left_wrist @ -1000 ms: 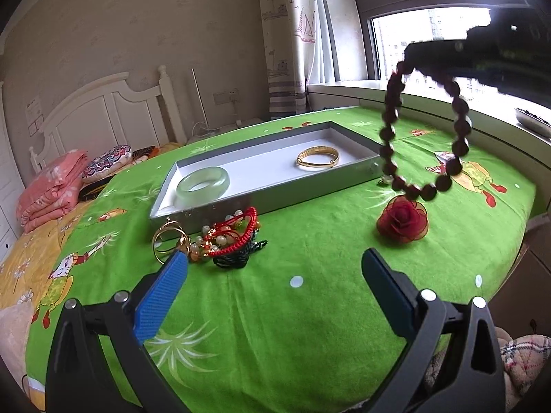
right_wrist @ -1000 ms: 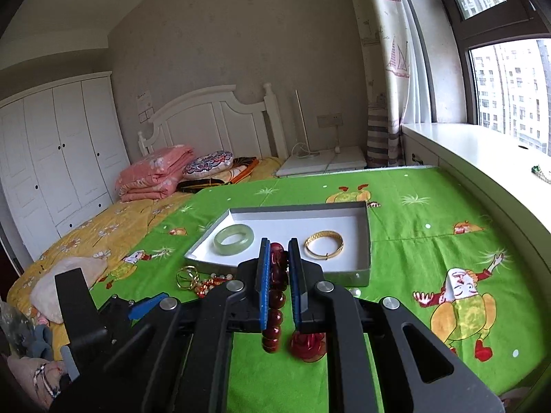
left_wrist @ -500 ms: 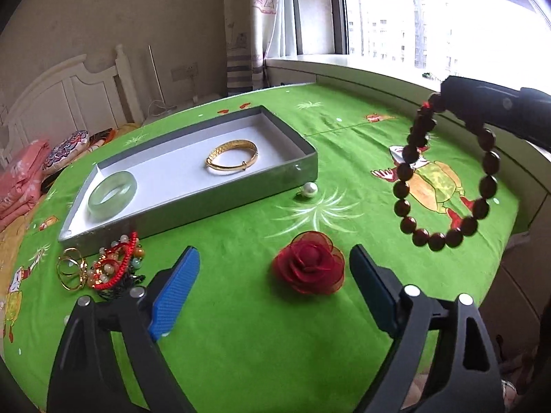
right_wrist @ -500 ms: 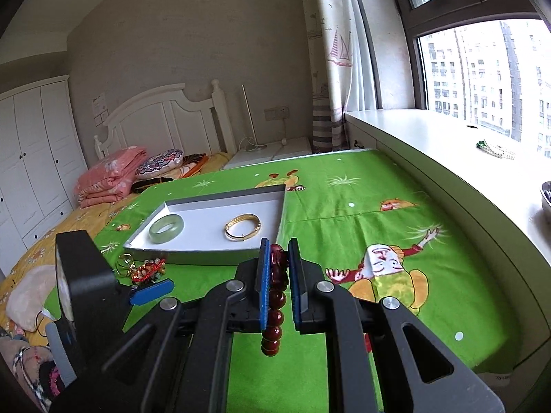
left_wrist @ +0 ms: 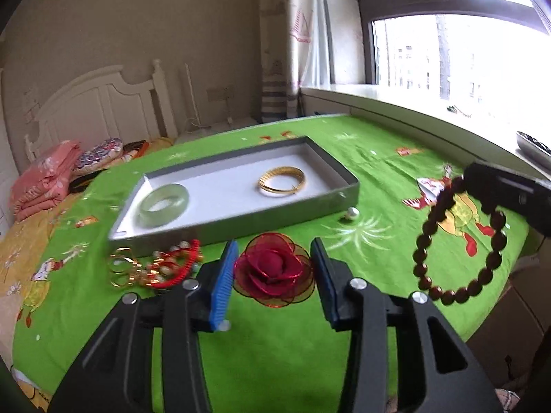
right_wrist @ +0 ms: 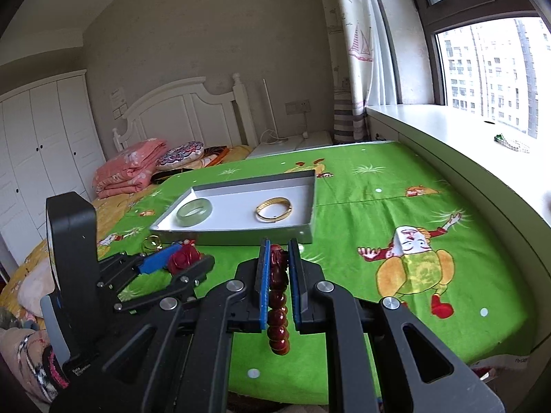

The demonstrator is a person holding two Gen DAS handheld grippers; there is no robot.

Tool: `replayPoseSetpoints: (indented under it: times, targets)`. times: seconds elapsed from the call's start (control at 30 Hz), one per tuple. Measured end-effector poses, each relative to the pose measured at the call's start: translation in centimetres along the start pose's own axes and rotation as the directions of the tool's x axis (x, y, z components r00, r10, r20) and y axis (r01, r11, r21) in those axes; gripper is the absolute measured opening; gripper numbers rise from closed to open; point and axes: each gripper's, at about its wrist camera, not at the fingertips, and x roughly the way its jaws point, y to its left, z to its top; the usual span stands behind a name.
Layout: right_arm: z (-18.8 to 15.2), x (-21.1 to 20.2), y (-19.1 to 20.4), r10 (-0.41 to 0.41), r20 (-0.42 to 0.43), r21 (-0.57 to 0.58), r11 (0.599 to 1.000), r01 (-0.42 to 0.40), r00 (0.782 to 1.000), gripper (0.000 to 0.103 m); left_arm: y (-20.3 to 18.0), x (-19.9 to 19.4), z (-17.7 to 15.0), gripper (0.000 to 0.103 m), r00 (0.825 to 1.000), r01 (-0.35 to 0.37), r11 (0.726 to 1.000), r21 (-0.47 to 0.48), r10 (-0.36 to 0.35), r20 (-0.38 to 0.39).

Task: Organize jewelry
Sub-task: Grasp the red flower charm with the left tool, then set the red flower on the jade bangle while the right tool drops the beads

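A dark red bead bracelet (right_wrist: 277, 309) hangs from my right gripper (right_wrist: 277, 265), which is shut on it above the green sheet. In the left wrist view the same bracelet (left_wrist: 420, 270) dangles at the right under the right gripper (left_wrist: 475, 182). My left gripper (left_wrist: 273, 272) is low over the sheet and open. Its blue pads (left_wrist: 224, 275) flank a red fabric rose (left_wrist: 275, 270) at the petal edges. The rose (right_wrist: 182, 261) rests on the sheet. A grey tray (left_wrist: 275, 220) holds a jade bangle (left_wrist: 155, 218) and a gold bangle (left_wrist: 275, 189).
A heap of gold rings and red beaded bracelets (left_wrist: 158, 268) lies by the tray's front left corner. A loose pearl (left_wrist: 352, 212) sits at its front right corner. A window ledge (right_wrist: 447, 130) runs along the right. Folded bedding (right_wrist: 127, 168) lies by the headboard.
My left gripper has moved forward and down onto the rose, and its jaws have narrowed around it. The right gripper still holds the bead bracelet, off to the right.
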Motion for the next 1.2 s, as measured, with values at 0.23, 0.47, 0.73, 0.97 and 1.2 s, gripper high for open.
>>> replayPoseSetpoints:
  times: [0.23, 0.47, 0.73, 0.97, 1.2]
  targets:
    - [-0.3, 1.5, 4.2, 0.073, -0.032, -0.024, 0.997, -0.074, 0.997, 0.012, 5.4, -4.0, 0.1, 0.042, 0.980, -0.162, 0.982, -0.098, 0.171, 0.097]
    - [-0.6, 2.1, 9.1, -0.015, -0.045, -0.153, 0.988, 0.008, 0.999, 0.012, 8.9, -6.8, -1.0, 0.042, 0.964, -0.228, 0.961, -0.157, 0.246, 0.106]
    - [-0.6, 2.1, 11.4, -0.067, -0.018, -0.225, 0.973, 0.061, 0.998, 0.012, 10.2, -7.5, -1.8, 0.043, 0.966, -0.222, 0.958, -0.183, 0.242, 0.089]
    - [-0.4, 2.4, 10.7, -0.088, -0.023, -0.209, 0.975, 0.081, 0.996, 0.012, 10.1, -8.7, -2.0, 0.043, 0.971, -0.179, 0.964, -0.198, 0.205, 0.120]
    - [-0.4, 2.3, 10.7, -0.088, -0.023, -0.205, 0.975, 0.081, 0.996, 0.012, 9.7, -9.1, -1.9, 0.043, 0.973, -0.163, 0.969, -0.186, 0.189, 0.133]
